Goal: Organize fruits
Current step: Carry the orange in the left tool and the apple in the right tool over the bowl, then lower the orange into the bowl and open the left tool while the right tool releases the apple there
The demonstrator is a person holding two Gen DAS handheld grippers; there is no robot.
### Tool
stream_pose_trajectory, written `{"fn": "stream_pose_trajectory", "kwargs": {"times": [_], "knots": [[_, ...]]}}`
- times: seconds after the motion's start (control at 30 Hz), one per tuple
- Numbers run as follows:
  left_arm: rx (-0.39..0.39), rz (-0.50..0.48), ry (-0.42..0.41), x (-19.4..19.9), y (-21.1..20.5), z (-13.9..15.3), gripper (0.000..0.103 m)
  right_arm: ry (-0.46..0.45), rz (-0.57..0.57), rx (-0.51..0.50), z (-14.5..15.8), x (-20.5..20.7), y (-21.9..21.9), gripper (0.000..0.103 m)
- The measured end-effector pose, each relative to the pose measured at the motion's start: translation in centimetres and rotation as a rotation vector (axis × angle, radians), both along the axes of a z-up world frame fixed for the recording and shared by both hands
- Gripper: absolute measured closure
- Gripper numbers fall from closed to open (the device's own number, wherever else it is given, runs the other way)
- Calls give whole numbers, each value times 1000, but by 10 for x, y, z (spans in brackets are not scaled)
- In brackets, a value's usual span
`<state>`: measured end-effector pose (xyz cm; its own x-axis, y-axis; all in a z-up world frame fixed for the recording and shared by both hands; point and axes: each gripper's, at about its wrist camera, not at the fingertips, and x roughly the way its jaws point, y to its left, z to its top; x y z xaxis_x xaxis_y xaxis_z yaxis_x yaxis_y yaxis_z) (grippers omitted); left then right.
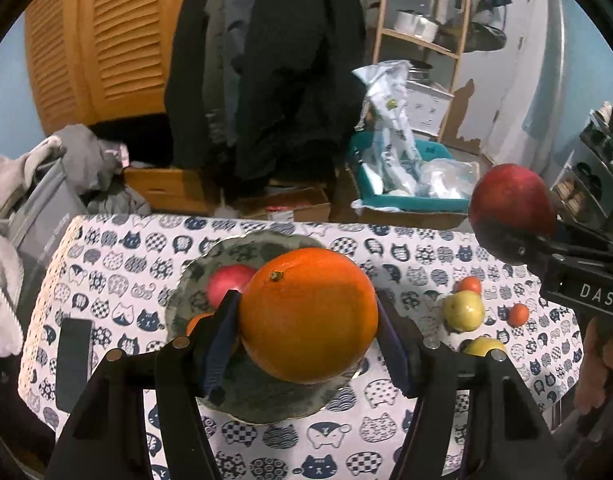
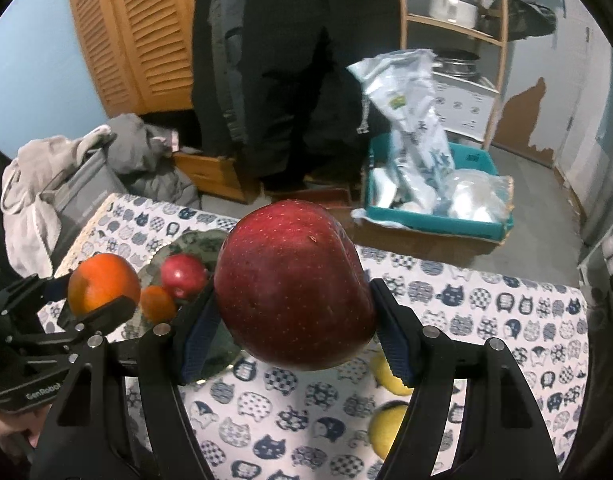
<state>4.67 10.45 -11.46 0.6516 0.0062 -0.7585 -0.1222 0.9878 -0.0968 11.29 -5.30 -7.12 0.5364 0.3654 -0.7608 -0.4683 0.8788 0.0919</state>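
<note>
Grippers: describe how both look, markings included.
Both are black, angular frames with silver round bolts. The fingers carry dark blue ribbed pads. The right gripper bears white "DAS" letters; the left gripper shows "GenRobot" lettering. A bare hand grips the right one.

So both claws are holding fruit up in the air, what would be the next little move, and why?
Probably lower the left gripper and set the orange down on the plate. It already hangs right above the plate, where a small red apple and a small orange fruit lie, with bare space nearer the camera. The right gripper, holding the big red apple, is off to the side.
</note>
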Motion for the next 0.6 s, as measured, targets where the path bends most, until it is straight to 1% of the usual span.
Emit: {"fn": "stream_pose_trajectory", "kwargs": {"times": [0.3,0.6], "knots": [[-14,58,45,-3,32,-21,36,41,76,-23,-19,4,48,31],[-32,103,127,-4,56,-52,36,114,120,-41,-49,10,79,31]]}}
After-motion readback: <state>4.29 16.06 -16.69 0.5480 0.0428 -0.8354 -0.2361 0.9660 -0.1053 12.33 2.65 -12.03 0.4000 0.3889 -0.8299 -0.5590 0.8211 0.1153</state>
